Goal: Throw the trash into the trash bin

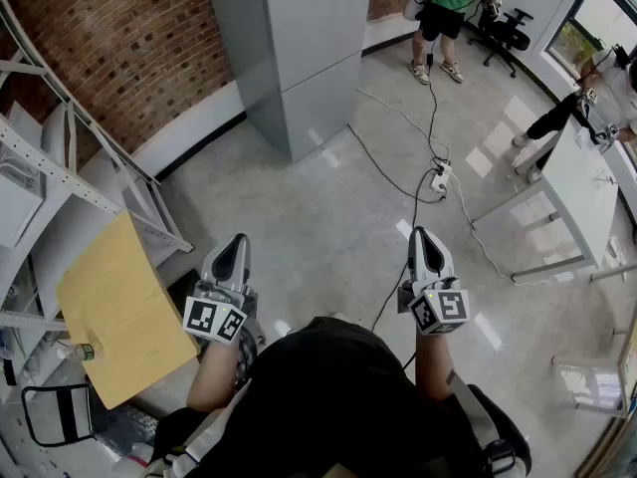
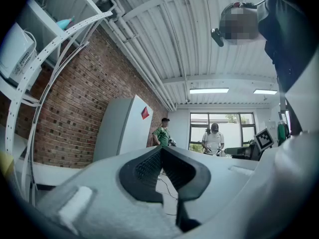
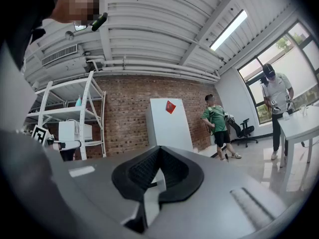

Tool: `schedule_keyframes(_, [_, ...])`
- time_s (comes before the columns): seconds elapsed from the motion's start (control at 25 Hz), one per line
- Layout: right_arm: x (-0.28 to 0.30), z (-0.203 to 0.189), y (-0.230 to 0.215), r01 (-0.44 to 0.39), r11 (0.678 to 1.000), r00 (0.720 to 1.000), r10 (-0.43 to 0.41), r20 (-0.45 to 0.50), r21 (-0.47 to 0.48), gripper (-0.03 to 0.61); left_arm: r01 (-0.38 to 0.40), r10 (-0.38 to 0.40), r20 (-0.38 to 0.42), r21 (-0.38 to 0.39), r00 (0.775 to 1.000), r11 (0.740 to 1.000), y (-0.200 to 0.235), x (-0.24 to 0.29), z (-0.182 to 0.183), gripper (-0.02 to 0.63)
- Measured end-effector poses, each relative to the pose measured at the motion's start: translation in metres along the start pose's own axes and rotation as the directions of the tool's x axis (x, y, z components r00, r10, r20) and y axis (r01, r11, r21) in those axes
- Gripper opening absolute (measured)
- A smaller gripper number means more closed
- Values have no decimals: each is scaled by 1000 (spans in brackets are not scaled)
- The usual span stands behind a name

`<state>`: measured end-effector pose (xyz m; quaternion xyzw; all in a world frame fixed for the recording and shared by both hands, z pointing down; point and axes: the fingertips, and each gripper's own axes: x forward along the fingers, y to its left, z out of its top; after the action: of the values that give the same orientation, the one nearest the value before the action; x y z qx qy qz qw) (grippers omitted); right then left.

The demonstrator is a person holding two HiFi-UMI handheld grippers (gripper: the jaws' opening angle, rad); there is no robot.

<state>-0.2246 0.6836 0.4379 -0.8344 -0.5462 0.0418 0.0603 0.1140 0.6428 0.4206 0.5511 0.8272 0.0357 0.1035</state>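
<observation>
Head view | left claw [image 1: 232, 252], right claw [image 1: 426, 245] pressed together | small bottle [image 1: 85, 351], perhaps

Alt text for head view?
Looking down, a person holds the left gripper and right gripper level, both shut and empty, over a grey floor. A metal shelf rack with a yellow sheet stands left, a grey column ahead, a white table right.
</observation>
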Motion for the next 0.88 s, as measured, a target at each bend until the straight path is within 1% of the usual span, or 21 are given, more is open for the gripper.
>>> schedule_keyframes(0.2, [-3, -1, 5, -12, 1000, 1000, 12, -5, 2, 5, -3, 3, -2, -1, 1000, 1000, 1, -2, 0, 2])
schedule_keyframes(0.48, [-5, 1, 0, -5, 1000, 1000, 5, -11, 17, 5, 17, -17, -20, -9, 1000, 1000, -10, -1, -3, 2])
schedule_keyframes(0.72, [-1, 0, 2, -46, 998, 998, 44, -50, -30, 6, -2, 2, -22, -4, 1000, 1000, -17, 1, -5, 2])
schedule_keyframes(0.88, [10, -11, 5, -111, 988, 991, 101, -92, -111, 6, -56, 56, -6, 9, 998, 998, -16, -7, 0, 2])
